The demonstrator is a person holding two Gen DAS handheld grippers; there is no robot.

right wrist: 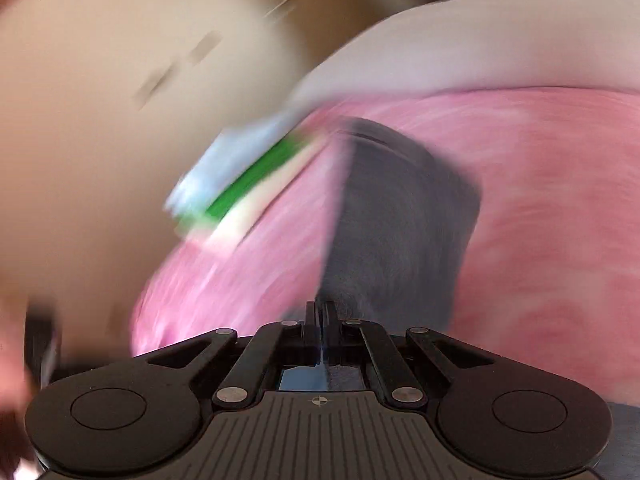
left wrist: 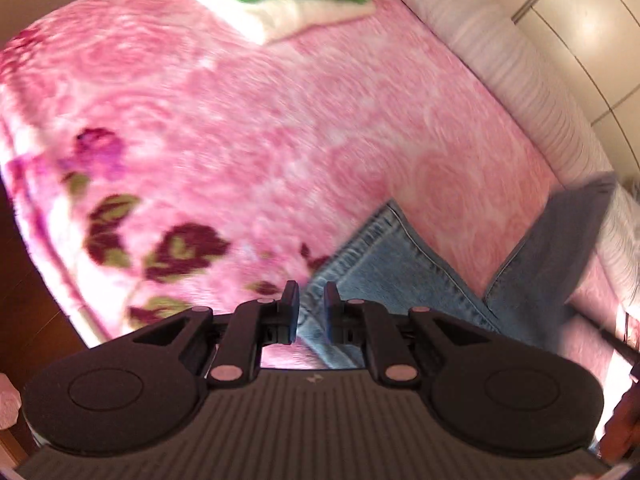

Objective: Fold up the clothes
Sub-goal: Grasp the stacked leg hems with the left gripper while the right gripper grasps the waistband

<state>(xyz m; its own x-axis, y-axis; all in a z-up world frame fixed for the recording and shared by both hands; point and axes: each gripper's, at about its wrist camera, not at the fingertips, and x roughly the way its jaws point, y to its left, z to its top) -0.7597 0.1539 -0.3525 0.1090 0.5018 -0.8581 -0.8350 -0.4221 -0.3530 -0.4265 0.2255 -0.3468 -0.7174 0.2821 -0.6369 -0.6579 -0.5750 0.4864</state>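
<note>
Closest to the lens in the left wrist view is the ribbed grey body of the left gripper (left wrist: 312, 312), its black fingers (left wrist: 290, 308) drawn close with a narrow gap between them. The hem of a pair of blue jeans (left wrist: 384, 264) lies in that gap, though I cannot tell whether the pads actually press on the denim. The jeans spread away to the right across a plush pink blanket (left wrist: 260, 120) printed with dark roses and green leaves, and one leg shows a darker grey face (left wrist: 568, 236) near the bed's edge.

Only this view shows the floral pattern, the stitched denim seams, the ribbed pale bolster (left wrist: 500, 64) along the bed's side and the glossy tiled floor (left wrist: 580, 20) beyond it. At the top sits a folded stack (left wrist: 288, 4): white, knitted green and cream layers.

The right wrist view is heavily smeared. The right gripper (right wrist: 320, 320) has its jaws pressed together, and dark grey fabric (right wrist: 396, 216) rises straight from the tips, apparently pinched there; it looks like the jeans' darker side. The same stack (right wrist: 240, 184) appears as white, green and cream streaks on the pink blanket (right wrist: 540, 208). A blurred hand (right wrist: 12, 364) shows at the left edge.

A small cross-shaped mark sits on each gripper body; no writing is readable.
</note>
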